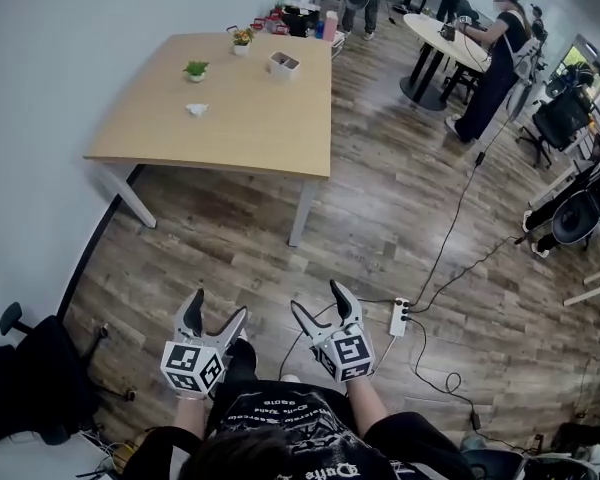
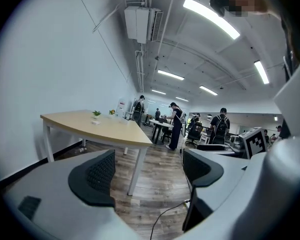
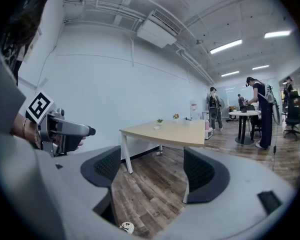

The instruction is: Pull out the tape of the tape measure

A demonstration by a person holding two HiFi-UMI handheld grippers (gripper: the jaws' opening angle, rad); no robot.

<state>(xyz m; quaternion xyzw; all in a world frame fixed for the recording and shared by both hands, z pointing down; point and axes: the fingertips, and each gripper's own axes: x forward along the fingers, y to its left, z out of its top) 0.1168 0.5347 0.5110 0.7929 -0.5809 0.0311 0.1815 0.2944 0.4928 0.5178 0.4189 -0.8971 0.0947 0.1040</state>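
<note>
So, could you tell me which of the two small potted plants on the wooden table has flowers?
The plant farther back, next to the white box; it carries yellow blooms, while the nearer plant shows only green leaves.

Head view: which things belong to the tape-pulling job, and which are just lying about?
Job: left claw, right claw, both open and empty. No tape measure can be made out.

Lying about: wooden table with green plant, flower pot, white box, small white item; power strip on floor; black chair.
</note>
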